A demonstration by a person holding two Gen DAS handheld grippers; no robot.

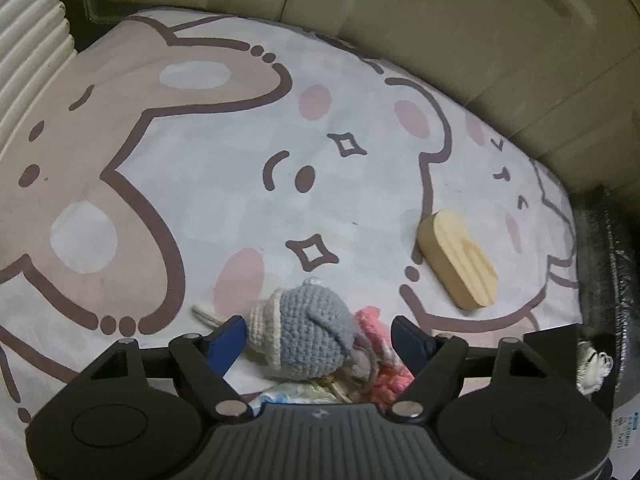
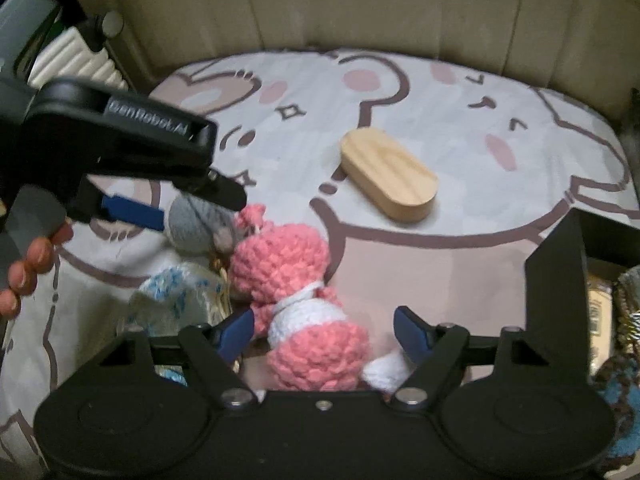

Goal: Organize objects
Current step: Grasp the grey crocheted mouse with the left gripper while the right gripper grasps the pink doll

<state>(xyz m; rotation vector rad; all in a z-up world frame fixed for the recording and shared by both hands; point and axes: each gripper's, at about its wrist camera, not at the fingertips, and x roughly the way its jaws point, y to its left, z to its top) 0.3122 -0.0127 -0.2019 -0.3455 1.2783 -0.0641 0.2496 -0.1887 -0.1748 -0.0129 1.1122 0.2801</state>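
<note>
The left gripper straddles the grey crochet toy, blue pads apart, not pressing it. Just right of that toy lies the pink crochet doll, the right gripper spread around it without contact. Farther right sits the wooden block on the cartoon blanket.

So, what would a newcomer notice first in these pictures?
Probably the pink crochet doll, lying between the open fingers of the right gripper. Just left of it, the left gripper straddles a grey crochet toy. Farther back, a wooden oval block rests alone on the cartoon-print sheet.
</note>
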